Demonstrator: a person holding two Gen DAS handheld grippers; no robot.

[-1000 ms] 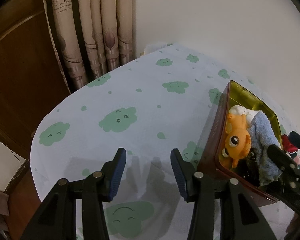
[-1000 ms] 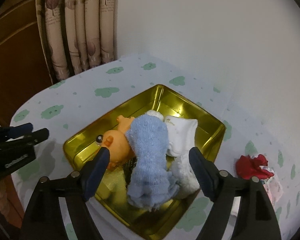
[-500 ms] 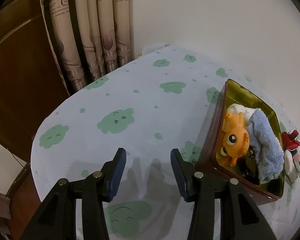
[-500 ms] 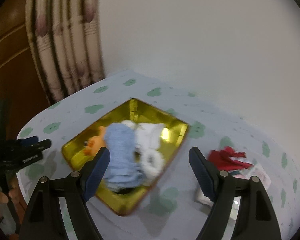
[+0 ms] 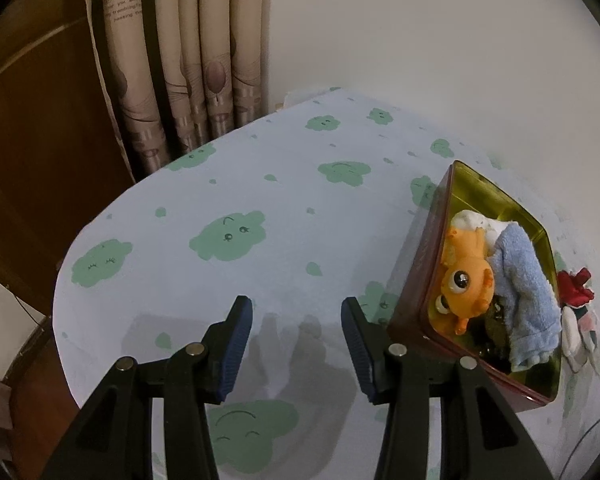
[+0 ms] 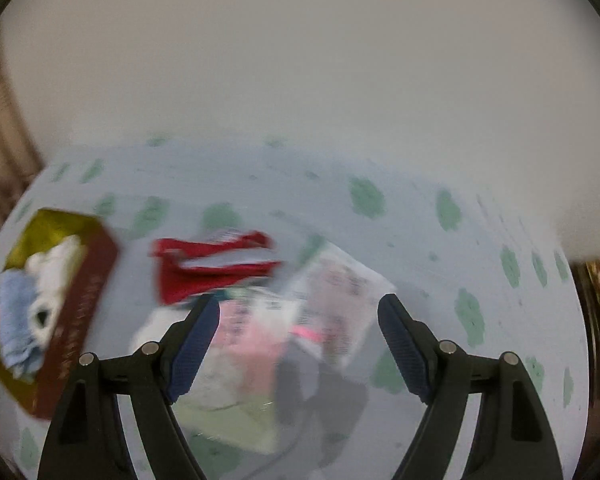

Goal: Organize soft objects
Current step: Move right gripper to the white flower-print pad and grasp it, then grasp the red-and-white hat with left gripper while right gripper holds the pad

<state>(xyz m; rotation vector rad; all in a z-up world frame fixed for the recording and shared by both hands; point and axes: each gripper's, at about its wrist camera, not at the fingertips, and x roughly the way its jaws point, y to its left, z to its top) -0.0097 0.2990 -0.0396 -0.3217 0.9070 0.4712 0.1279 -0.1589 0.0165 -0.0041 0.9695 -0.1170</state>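
Note:
A gold-lined tin box [image 5: 480,192] [image 6: 96,276] stands on the cloud-print tablecloth and holds an orange plush toy [image 5: 466,276], a light blue towel [image 5: 520,292] [image 6: 14,320] and white cloth [image 5: 474,220] [image 6: 56,264]. Right of the box lie a red cloth [image 5: 576,286] [image 6: 204,268] and a heap of pale packets [image 6: 332,284]. My left gripper [image 5: 296,332] hovers open over bare tablecloth, left of the box. My right gripper [image 6: 298,336] is open above the blurred heap, with nothing gripped.
A patterned curtain [image 5: 188,56] and dark wood panelling [image 5: 40,128] stand behind the table's rounded left end. A white wall [image 6: 300,60] runs along the far side. Bare tablecloth [image 5: 240,184] stretches left of the box.
My right gripper has swung right, from above the tin box to over the red cloth and packets; its view is now blurred. The left gripper has stayed put.

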